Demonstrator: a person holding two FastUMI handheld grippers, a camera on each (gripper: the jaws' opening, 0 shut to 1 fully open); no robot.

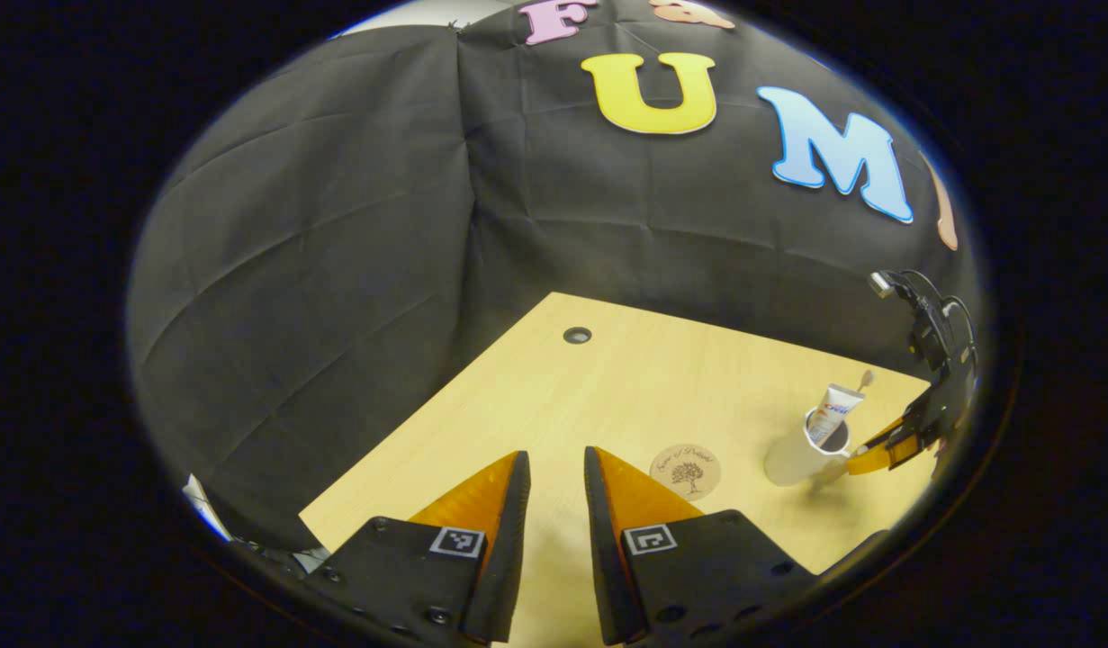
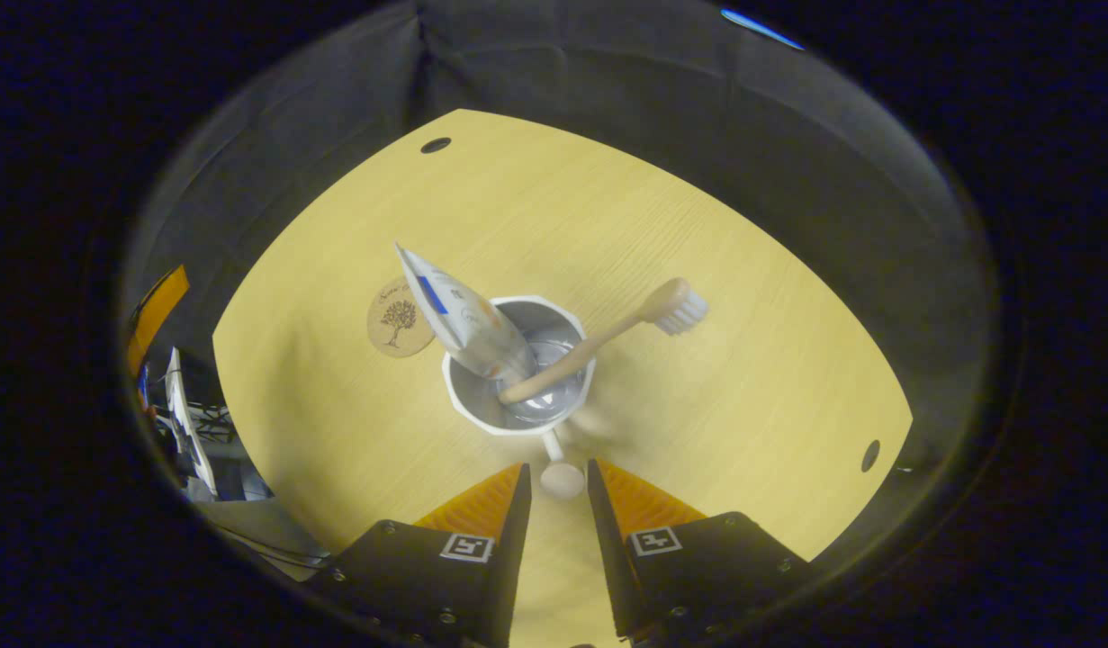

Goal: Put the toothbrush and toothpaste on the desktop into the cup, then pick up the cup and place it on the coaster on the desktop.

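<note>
Black cloth hung behind a pale wooden table (image 2: 698,270), and on that table the first half of the job looked finished: the toothpaste (image 2: 463,319) and the toothbrush (image 2: 599,342) both stood slanted inside the white cup (image 2: 481,409), tube leaning one way and brush head leaning the other, propped against the rim because both were taller than the cup. The cup sat on the bare wood just beside the round coaster (image 2: 399,318), not yet on it. In the right gripper view the right gripper (image 2: 558,490) was parted, its jaws standing on either side of the knob at the end of the cup's handle (image 2: 561,477) without clearly pressing it, so I judged it was lining up to pinch that handle for the lift. From the left gripper view the left gripper (image 1: 556,477) hung over the near part of the table, parted and carrying nothing, apparently kept back out of the way. The same view showed the cup (image 1: 792,459) with the right gripper close at its far side. What remained was a short carry sideways onto the coaster, with care that the leaning contents did not tip the cup.
</note>
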